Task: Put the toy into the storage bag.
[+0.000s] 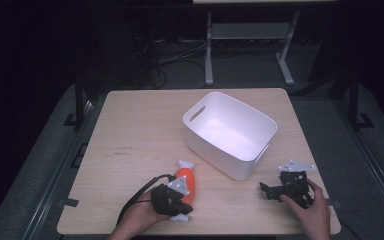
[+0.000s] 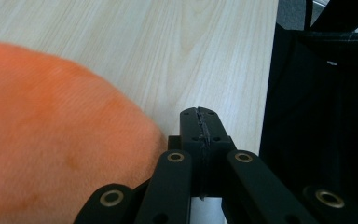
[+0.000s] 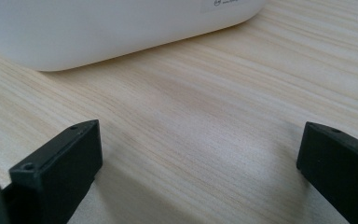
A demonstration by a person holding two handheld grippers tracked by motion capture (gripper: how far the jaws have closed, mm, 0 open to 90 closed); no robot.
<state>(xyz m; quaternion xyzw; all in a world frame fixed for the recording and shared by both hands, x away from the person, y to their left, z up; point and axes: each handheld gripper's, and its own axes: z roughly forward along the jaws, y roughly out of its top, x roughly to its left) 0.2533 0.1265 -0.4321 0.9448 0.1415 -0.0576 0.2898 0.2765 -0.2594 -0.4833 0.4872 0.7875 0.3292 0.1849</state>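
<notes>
In the high view an orange plush toy [image 1: 186, 184] with white ends lies on the near part of the pale wooden surface [image 1: 130, 125], its long axis running from the near edge away toward the white tub [image 1: 229, 133], tilted only slightly. The left tongs [image 1: 176, 204] sit at the toy's near end, touching or just beside it on its left flank, so the left hand [image 1: 142, 217] is plainly the nearer one; the right tongs [image 1: 272, 190] rest well apart at the near right, held low by the right hand [image 1: 312, 212] just in front of the tub's near corner. A small line of dark print shows on the surface left of centre, too small to read. In the left gripper view the jaws are pressed together with nothing between them — the orange plush [image 2: 51, 144] bulges up on the left, right against the linkage, and bare wood lies ahead to the surface's far edge. To my judgement the toy lies beside the tongs rather than in front of them, so any grasp calls for spreading the jaws and swinging them across the toy's narrow width, not along its length. In the right gripper view the jaws stand spread wide over empty wood, with the tub's rounded lower wall [image 3: 98, 32] ahead and to the left; a white label at the top edge carries a dark mark, cut off and unreadable.
</notes>
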